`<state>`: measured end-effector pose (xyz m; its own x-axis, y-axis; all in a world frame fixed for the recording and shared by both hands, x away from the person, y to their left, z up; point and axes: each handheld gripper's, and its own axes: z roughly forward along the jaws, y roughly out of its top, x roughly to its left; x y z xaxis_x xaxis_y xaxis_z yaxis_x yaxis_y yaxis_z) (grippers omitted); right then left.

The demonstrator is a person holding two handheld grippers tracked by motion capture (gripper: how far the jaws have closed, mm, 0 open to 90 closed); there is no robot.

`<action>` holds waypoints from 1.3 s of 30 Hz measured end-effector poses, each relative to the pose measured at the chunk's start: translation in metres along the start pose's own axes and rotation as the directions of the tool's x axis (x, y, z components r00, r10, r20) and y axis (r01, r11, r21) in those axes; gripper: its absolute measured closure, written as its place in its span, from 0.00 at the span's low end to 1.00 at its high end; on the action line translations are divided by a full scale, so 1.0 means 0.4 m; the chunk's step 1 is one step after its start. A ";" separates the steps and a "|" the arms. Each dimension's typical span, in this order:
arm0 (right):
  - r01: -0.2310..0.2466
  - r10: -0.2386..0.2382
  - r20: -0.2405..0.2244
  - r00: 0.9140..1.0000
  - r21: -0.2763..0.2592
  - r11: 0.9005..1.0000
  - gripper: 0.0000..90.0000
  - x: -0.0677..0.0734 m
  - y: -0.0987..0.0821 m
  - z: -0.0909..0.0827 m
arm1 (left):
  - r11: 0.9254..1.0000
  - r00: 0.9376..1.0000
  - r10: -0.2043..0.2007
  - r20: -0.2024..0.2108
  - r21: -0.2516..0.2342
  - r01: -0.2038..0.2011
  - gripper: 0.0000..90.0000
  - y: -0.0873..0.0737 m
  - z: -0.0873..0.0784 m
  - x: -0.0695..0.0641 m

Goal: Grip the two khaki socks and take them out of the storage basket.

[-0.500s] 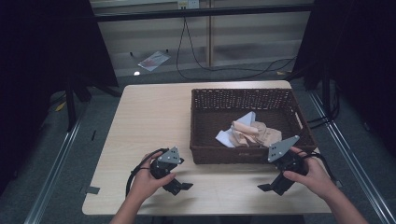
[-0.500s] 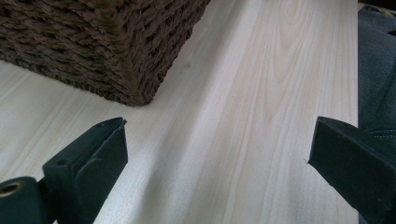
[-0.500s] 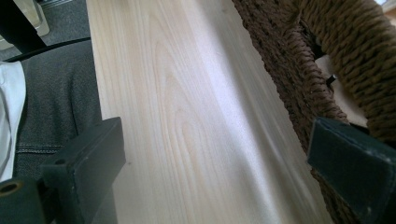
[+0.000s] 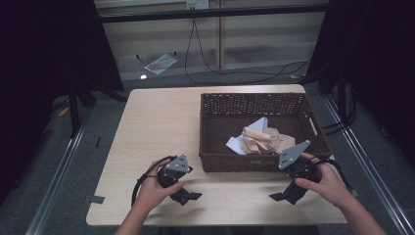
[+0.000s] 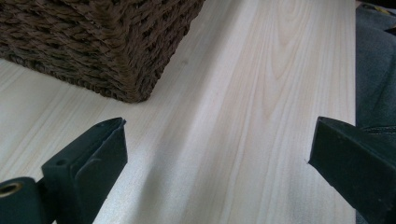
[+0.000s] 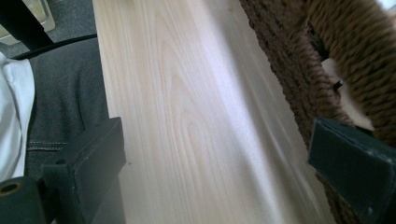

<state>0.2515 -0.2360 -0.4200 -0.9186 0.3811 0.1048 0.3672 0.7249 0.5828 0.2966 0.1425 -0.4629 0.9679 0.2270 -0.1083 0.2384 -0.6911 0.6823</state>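
High view alone reveals crumpled cloth inside the wicker basket.

Ahead of the left gripper bare table runs on, open between its spread jaws; the woven basket blocks its forward right. The right gripper has the basket wall close beside it, bare wood on its other side.

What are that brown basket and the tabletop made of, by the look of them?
The basket looks like woven wicker or twisted fibre, dark brown and matte: braided strands show in the left gripper view. The tabletop looks like pale wood or a wood-print laminate, smooth with a faint sheen: long grain lines run along it.
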 end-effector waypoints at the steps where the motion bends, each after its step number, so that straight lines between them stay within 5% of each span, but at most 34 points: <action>1: -0.007 0.007 -0.012 1.000 -0.009 1.000 0.05 -0.001 0.007 -0.008 | 1.000 1.000 -0.002 0.000 0.002 0.002 0.04 0.000 0.000 0.000; 26: -0.015 0.018 -0.036 0.999 0.091 0.996 0.05 -0.023 0.090 -0.085 | 1.000 1.000 -0.014 0.008 0.001 0.014 0.04 -0.001 0.004 -0.001; 39: -0.107 0.106 0.011 0.994 0.057 0.993 0.04 -0.112 0.134 -0.106 | 1.000 1.000 -0.010 0.006 0.002 0.010 0.04 -0.002 0.003 -0.001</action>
<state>0.3061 -0.2386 -0.3593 -0.8727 0.4624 0.1570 0.4708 0.7114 0.5218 0.2963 0.1422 -0.4644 0.9659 0.2298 -0.1191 0.2480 -0.6900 0.6800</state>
